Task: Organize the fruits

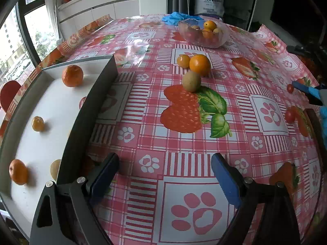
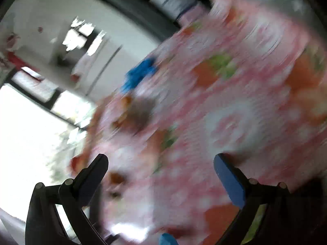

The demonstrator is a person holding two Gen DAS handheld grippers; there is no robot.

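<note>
Not much in the way of text is being shown here. In the left wrist view, one line of dark capital lettering is being displayed on a white bag or package standing behind the table, but it's appearing mirrored or flipped and is too small to be made out letter by letter; a smaller line under it is just a smudge. Nothing written is being carried by the pink tablecloth, only printed paw prints, strawberries and checks. In the right wrist view everything is being smeared by motion blur, so no label, brand or number is being picked out there at all.
</note>
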